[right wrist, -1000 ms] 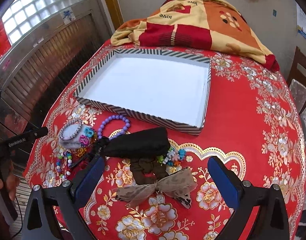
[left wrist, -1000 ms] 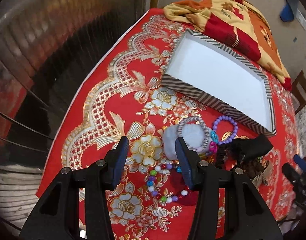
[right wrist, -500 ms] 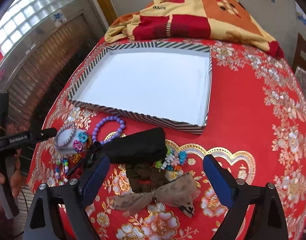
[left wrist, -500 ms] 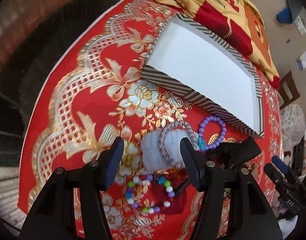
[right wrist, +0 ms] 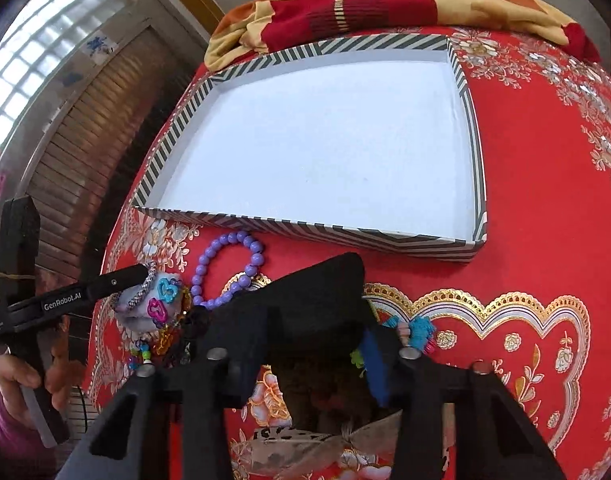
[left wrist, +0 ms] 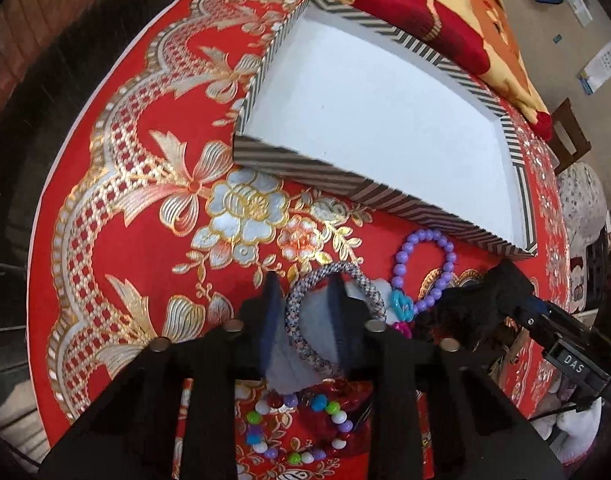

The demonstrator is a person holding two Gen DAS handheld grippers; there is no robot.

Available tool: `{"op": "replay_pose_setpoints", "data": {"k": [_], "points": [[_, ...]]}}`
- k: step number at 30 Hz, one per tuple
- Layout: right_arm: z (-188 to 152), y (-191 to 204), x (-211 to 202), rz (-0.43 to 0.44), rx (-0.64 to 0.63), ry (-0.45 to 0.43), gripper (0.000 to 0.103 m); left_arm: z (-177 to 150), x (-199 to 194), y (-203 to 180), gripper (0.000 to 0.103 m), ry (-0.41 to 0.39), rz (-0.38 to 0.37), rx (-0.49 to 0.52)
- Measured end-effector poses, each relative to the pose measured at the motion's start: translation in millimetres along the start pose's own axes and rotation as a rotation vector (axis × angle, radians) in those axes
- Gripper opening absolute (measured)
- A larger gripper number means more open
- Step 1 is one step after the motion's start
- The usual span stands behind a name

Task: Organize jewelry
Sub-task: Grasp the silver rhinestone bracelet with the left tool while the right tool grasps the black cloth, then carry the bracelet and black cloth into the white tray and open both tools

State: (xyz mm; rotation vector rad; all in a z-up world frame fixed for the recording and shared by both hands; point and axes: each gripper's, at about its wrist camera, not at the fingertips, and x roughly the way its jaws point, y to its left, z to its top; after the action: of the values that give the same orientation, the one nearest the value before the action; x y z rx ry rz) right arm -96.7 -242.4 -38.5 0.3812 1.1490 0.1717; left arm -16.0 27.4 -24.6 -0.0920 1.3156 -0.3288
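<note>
Both pairs of tongs have dropped closer to the jewelry heaped at the near edge of the red and gold tablecloth (left wrist: pixel 117 208) since a second ago, and both have just been closing from wide open. The left tongs (left wrist: pixel 305 296) are now clamped on a white fluffy pad (left wrist: pixel 309 332) ringed by a grey woven bracelet (left wrist: pixel 305 352), with the bracelet's near side caught between the pads. The right tongs (right wrist: pixel 317 344) have narrowed around a black pouch (right wrist: pixel 317 292), its two fingers pressing the pouch from either side. A string of multicoloured beads (left wrist: pixel 333 420) lies on the cloth just below the left tongs, and a brown gauze bow (right wrist: pixel 305 440) lies under the right ones. Beside the pad sit small turquoise and pink plastic charms (right wrist: pixel 163 300), and past them a purple bead bracelet (left wrist: pixel 425 264) rests on the table, near the wall of the tray but not touching it. The striped-rimmed tray (right wrist: pixel 305 232) beyond holds nothing; only its white floor shows. In the right wrist view a hand (right wrist: pixel 21 384) grips the handle of the left tool. At the far end of the table lies a crumpled red and yellow blanket (right wrist: pixel 385 4).
</note>
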Motion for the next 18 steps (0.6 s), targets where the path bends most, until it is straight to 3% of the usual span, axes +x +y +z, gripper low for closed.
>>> {"op": "replay_pose_setpoints", "data": {"k": [5, 11, 18], "points": [[-1, 6, -17, 0.013, -0.045, -0.039, 0.021, 0, -11, -3, 0.006, -0.026, -0.034, 0.017], [-2, 15, -36, 0.027, -0.076, -0.073, 0.019, -3, -26, -3, 0.006, -0.05, -0.048, 0.011], [8, 28, -70, 0.045, -0.119, -0.147, 0.017, 5, -57, -7, 0.006, -0.134, -0.046, 0.007]]}}
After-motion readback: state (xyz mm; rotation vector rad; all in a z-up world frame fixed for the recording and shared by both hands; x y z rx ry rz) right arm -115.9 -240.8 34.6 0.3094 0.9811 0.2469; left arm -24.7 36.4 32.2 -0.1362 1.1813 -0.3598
